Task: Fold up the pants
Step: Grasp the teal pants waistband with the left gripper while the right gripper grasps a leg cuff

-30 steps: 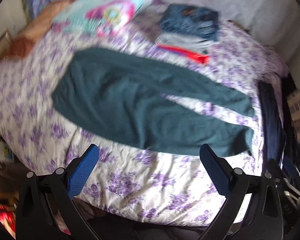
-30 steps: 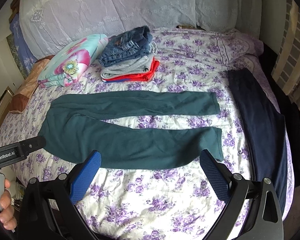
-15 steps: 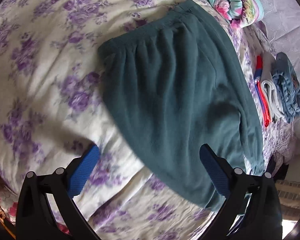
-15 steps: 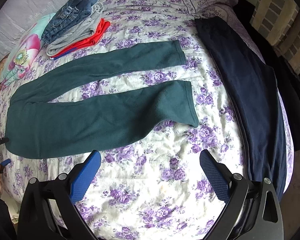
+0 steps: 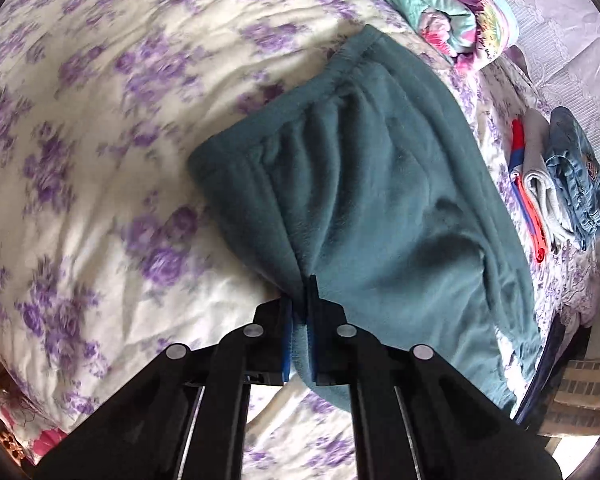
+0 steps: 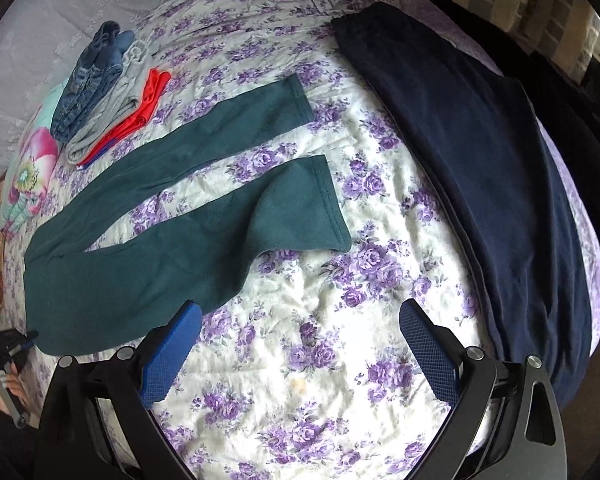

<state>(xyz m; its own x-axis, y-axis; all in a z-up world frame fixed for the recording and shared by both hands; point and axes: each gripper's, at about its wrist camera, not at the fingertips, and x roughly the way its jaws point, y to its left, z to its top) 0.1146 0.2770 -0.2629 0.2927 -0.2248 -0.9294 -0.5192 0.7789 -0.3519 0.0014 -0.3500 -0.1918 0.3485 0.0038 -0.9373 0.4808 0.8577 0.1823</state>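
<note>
Teal fleece pants lie spread flat on the floral bed, legs apart, cuffs toward the right. In the left wrist view the waistband end fills the middle. My left gripper is shut on the near edge of the teal pants by the waist, with fabric pinched between the blue pads. It also shows at the far left of the right wrist view. My right gripper is open and empty, above bare bedsheet just in front of the near leg's cuff.
Dark navy pants lie along the bed's right side. A folded stack of jeans, grey and red clothes sits at the back, also in the left wrist view. A colourful folded blanket lies by the waistband. Floral sheet covers the bed.
My left gripper has closed on the pants' near waist edge. My right gripper has moved closer to the bed near the leg cuffs, still open.
</note>
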